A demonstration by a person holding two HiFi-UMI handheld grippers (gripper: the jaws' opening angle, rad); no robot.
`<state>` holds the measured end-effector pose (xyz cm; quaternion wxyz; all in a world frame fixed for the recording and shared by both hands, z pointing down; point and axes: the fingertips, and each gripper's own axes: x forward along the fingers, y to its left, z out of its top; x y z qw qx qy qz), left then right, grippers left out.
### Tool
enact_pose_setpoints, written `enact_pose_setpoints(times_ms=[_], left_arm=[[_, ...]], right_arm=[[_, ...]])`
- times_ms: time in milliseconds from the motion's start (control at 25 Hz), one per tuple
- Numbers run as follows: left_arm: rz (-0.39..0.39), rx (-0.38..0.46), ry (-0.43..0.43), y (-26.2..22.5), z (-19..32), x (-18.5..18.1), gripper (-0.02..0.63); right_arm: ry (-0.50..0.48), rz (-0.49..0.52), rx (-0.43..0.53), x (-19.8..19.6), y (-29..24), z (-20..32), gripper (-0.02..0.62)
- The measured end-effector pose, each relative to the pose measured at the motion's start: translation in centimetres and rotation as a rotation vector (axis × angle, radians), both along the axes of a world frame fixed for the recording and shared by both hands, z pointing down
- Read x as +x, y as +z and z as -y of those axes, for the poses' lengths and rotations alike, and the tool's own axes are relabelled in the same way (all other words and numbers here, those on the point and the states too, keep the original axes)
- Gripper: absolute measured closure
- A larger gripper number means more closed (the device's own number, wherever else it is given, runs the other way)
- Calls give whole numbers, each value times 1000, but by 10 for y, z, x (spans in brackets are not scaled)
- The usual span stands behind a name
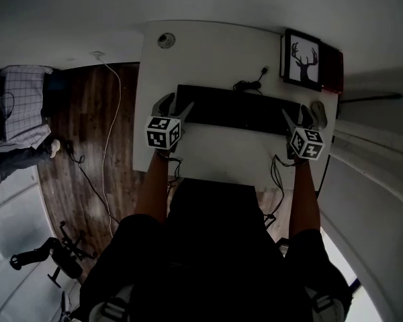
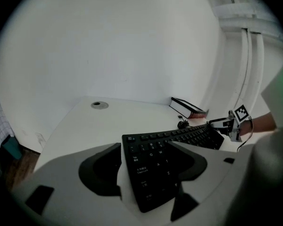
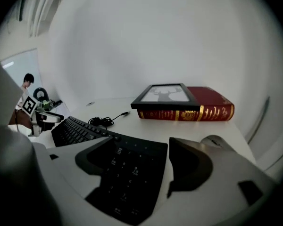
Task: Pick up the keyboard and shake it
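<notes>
A black keyboard (image 1: 242, 109) lies flat across the white desk (image 1: 208, 52). My left gripper (image 1: 174, 104) is at its left end and my right gripper (image 1: 297, 115) at its right end. In the left gripper view the keyboard's left end (image 2: 155, 164) sits between the spread jaws of that gripper (image 2: 144, 145); a strip of white desk shows between the left jaw and the keyboard's edge. In the right gripper view the number-pad end (image 3: 127, 173) lies between the wide jaws of the right gripper (image 3: 141, 140), untouched by the pads.
A framed deer picture (image 1: 303, 60) rests on a red book (image 3: 207, 108) at the desk's far right corner. A mouse (image 1: 318, 113) sits just right of the keyboard, and its coiled cable (image 1: 248, 84) lies behind it. A grommet hole (image 1: 166, 40) is far left. Wooden floor (image 1: 87, 133) lies left of the desk.
</notes>
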<state>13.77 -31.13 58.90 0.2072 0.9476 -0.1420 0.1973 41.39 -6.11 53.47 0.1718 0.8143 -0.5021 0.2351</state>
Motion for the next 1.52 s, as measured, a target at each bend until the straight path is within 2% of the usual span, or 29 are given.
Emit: enact_pose_setpoints(times_ms=[120,280,320,360,400,520,560,600,720,880,1160,1400,1520], left_arm=[[17,67,14,-8,-9,-7,328],[-1,189,20,-32,-33,-15,485],[-10,214,20,-37,-39,-16,531],[-22,230,16,-43,-45,-17,578],[-40,234,12,-48,-50,-19,598],[-105,213,13,-62,-69,-24,603],[-122,211,15,-67,-77,-25,604],[-135,212,17,-71,-84,-27,604],[-155,223,7,-81,-100,-29,604],[-172,212,-11,-86,-125,-30,604],[-152,254,-38,-96,-168,-34,604],[-157,323,-30,-116,-230,-27,604],[-169,317,-35,-123,-272,-22,604]], right_arm=[[-17,-118,-8,-6,-19,5,219],[-65,-261,17,-29,-53,17,225],[-83,-282,28,-38,-62,22,236],[-97,-299,41,-48,-69,26,267],[-106,-315,54,-58,-77,29,319],[-126,-359,100,-96,-96,34,506],[-136,-371,114,-110,-101,35,554],[-149,-379,126,-124,-104,36,565],[-171,-377,159,-160,-107,39,574],[-141,-335,214,-194,-106,28,574],[-223,-341,216,-220,-107,-2,574],[-345,-340,224,-244,-116,-59,574],[-404,-342,206,-262,-117,-110,574]])
